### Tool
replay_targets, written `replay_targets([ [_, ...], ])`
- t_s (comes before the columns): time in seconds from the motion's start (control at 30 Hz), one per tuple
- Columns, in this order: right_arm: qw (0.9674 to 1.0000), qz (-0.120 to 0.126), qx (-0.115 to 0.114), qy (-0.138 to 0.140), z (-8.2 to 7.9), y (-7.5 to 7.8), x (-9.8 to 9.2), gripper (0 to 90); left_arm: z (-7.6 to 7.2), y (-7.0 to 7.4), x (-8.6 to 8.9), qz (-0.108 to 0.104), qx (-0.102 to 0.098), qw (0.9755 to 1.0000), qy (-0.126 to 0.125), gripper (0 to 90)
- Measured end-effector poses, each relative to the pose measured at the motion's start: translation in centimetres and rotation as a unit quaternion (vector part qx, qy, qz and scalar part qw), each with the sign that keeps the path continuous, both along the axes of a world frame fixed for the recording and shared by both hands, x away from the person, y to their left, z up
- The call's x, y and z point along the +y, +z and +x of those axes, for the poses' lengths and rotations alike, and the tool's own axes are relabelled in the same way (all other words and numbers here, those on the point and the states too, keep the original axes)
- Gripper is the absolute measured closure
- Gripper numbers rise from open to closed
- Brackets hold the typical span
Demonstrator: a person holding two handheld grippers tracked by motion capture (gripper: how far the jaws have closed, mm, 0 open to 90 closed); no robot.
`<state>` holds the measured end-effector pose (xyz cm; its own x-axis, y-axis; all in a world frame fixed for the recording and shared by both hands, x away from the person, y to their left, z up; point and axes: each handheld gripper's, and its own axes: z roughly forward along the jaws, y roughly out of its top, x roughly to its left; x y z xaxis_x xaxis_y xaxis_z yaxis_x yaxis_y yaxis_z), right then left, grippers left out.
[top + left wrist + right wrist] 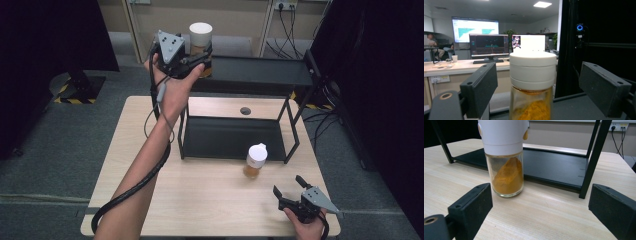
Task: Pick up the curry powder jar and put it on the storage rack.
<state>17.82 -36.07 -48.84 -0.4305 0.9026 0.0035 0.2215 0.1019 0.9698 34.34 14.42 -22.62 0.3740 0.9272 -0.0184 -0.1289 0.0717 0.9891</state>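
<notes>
jar with white lid stands on top shelf of black rack, between spread jaws of left gripper, pads not pressing. back straight off, no nudge. right gripper open near second jar on desk; centre jaws before closing.

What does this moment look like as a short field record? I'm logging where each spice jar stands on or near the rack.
surface: wooden table
rack: black two-level shelf on the table
jar one: white-lidded spice jar standing on the shelf's top level, at its left end
jar two: second spice jar upright on the table in front of the shelf
left gripper: open, jaws either side of jar one, not pressing
right gripper: open, low on the table, aimed at jar two, apart from it
</notes>
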Motion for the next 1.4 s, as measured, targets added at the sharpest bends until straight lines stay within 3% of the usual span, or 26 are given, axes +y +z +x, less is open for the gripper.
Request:
replay_targets([
  [0.37, 1.0, 0.001, 0.0, 0.001, 0.0, 0.0, 0.0, 5.7, -1.2, -0.8, 0.4, -0.001, -0.007, 1.0, -0.002, 14.5],
  [0.63, 1.0, -0.001, -0.001, 0.0, 0.0, 0.0, 0.0, 5.7, -2.0, -1.7, 0.9, 0.003, -0.002, 0.9999, -0.012, 14.6],
  [1.4, 1.0, -0.002, 0.0, 0.0, 0.0, 0.0, 0.0, 5.7, -4.3, -6.1, 1.4, 0.015, -0.014, 0.9993, -0.031, 14.5],
])
